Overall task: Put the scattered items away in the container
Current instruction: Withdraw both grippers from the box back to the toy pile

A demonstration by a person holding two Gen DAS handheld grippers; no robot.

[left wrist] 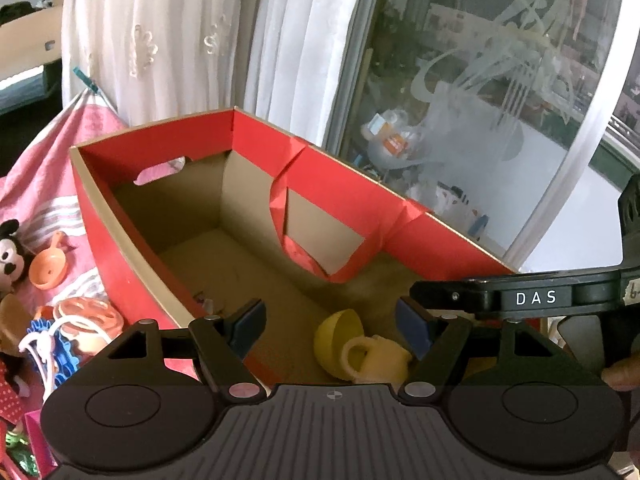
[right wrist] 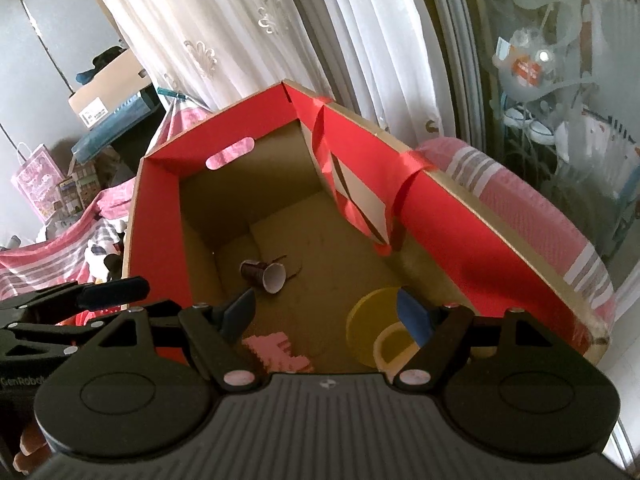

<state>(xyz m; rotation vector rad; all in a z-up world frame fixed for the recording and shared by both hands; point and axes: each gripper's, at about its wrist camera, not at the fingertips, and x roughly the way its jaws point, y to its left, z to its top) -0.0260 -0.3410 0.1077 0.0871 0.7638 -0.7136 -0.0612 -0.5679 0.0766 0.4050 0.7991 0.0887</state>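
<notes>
Toys lie partly inside the red cardboard box (left wrist: 120, 264) and partly outside it. From the left wrist, the box stands open just ahead, brown inside, with a red ribbon (left wrist: 280, 208) hanging over its right wall. On its floor, near the front, a yellow cup (left wrist: 340, 340) lies tipped against a pale cream mug (left wrist: 380, 360). The left gripper (left wrist: 330, 332) hangs over them with jaws spread wide and nothing between the pads. To the left of the box, on a pink striped cloth (left wrist: 44, 168), sit a mouse plush (left wrist: 12, 256), an orange scoop (left wrist: 50, 264) and a heap of orange, blue and white plastic pieces (left wrist: 76, 328). The other gripper's arm reaches in at the right edge.

From the right wrist, the box (right wrist: 460, 208) holds a small dark cup (right wrist: 264, 274) on its side mid-floor, a pink block toy (right wrist: 276, 354) at the front, and the yellow cup (right wrist: 372, 320) with the mug's handle (right wrist: 390, 346) beside it. The right gripper (right wrist: 328, 318) is released, its pads apart and empty above the floor. White curtains (right wrist: 248, 40) and a glass door (right wrist: 560, 80) stand behind.
</notes>
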